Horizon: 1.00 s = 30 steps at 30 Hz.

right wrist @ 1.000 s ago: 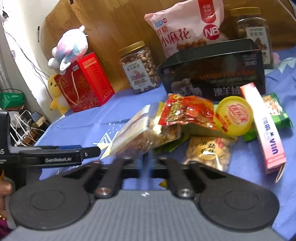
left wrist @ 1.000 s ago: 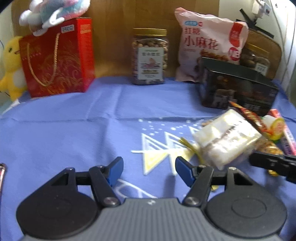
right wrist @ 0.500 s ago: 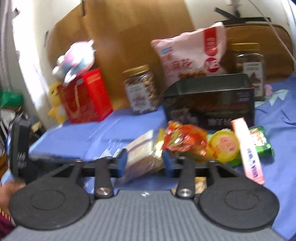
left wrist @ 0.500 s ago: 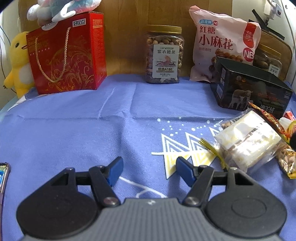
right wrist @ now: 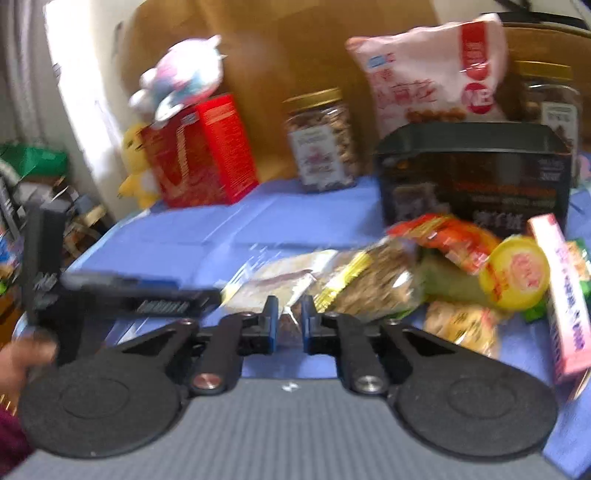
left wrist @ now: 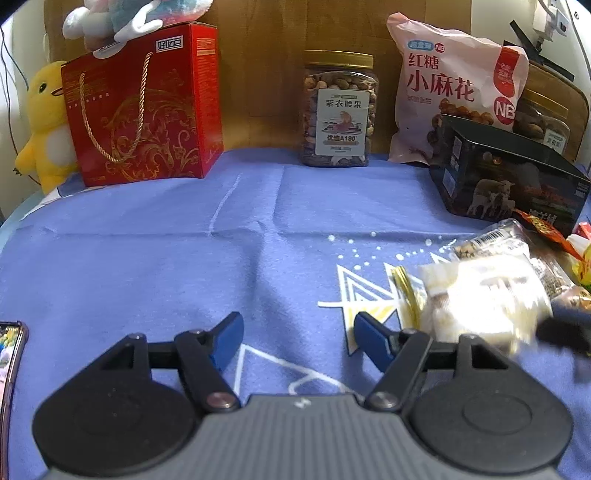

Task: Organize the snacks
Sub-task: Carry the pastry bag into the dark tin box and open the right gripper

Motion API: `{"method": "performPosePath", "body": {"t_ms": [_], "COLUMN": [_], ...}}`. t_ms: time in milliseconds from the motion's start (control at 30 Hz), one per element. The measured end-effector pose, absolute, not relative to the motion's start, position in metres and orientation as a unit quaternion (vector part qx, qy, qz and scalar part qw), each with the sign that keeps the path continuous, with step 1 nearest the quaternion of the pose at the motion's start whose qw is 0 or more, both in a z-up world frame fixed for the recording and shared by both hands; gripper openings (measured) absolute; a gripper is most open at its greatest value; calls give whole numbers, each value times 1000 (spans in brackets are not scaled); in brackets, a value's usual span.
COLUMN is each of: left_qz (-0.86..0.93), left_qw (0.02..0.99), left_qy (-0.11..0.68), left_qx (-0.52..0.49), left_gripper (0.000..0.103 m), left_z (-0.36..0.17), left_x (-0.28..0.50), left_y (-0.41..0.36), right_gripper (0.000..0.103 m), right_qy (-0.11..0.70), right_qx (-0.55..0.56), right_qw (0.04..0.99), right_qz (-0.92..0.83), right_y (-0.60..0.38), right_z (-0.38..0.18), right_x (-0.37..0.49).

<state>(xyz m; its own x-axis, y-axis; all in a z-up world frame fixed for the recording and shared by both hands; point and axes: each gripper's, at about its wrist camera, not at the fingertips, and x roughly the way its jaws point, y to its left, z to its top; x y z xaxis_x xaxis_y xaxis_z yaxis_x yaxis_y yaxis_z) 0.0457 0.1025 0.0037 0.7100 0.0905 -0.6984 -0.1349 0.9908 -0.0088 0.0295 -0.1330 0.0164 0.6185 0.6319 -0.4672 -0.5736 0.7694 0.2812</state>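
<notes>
A: Which snack is being handled?

B: A clear-wrapped pack of pale white cake slices [left wrist: 480, 299], lying on the blue cloth [left wrist: 147, 258] at the near right, at the left edge of the snack pile. It is blurred, with a barcode label at its far end. The right gripper [right wrist: 289, 321] has its blue-tipped fingers nearly together, pinching the clear wrapper edge of that pack.

A: And the other tool?

B: The left gripper [left wrist: 297, 339] hangs over bare cloth just left of the pack, its jaws spread wide with nothing between them.

A: What's in the pile?

B: A red-orange crinkly packet [right wrist: 448, 236], a yellow round lid [right wrist: 515, 271] with red print I can't read, and a pink stick box [right wrist: 563, 295].

A: Any readable writing?

B: Behind the pile, a black tin with sheep on it [left wrist: 506, 177]. Further back, the pink bag [left wrist: 454, 85] says "红糖 小麻花" and "NB". The gold-lidded nut jar [left wrist: 338, 110] reads "紫衣腰果" and "A180". Far left stands a red gift box with a gold rope handle [left wrist: 144, 107], a plush toy [left wrist: 125, 18] on top, a yellow duck plush [left wrist: 44, 122] beside it.
</notes>
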Motion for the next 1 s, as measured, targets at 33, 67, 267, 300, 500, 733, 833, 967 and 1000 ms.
{"method": "performPosePath", "body": {"t_ms": [33,67,267,300,500,733,833,967,1000], "left_qz": [61,62,33,25,-86,-178,-187,-199,-202], "left_qw": [924,925,925,926,920,885,882,881,885], "left_qy": [375,375,370,364,356,407,407,399,392], "left_qx": [-30,-30,-82,-95,-136,-142,-144,-154,-151], "left_gripper": [69,69,70,70,70,71,63,63,63], "left_z": [4,3,11,15,31,10,13,25,31], "left_x": [45,45,41,39,37,46,43,46,46], "left_y": [103,103,122,126,127,94,90,86,82], "right_gripper": [15,15,40,46,55,60,47,46,46], "right_qy": [281,285,306,304,316,329,323,304,296], "right_qx": [47,40,34,35,30,-23,-34,-7,1], "right_qw": [896,892,882,885,883,873,878,885,889], "right_qz": [341,348,357,350,345,359,352,352,350], "right_y": [-130,-129,-137,-139,-138,-113,-108,-119,-123], "right_z": [17,16,10,11,10,2,4,12,15], "right_x": [23,18,6,5,14,23,25,25,24]}}
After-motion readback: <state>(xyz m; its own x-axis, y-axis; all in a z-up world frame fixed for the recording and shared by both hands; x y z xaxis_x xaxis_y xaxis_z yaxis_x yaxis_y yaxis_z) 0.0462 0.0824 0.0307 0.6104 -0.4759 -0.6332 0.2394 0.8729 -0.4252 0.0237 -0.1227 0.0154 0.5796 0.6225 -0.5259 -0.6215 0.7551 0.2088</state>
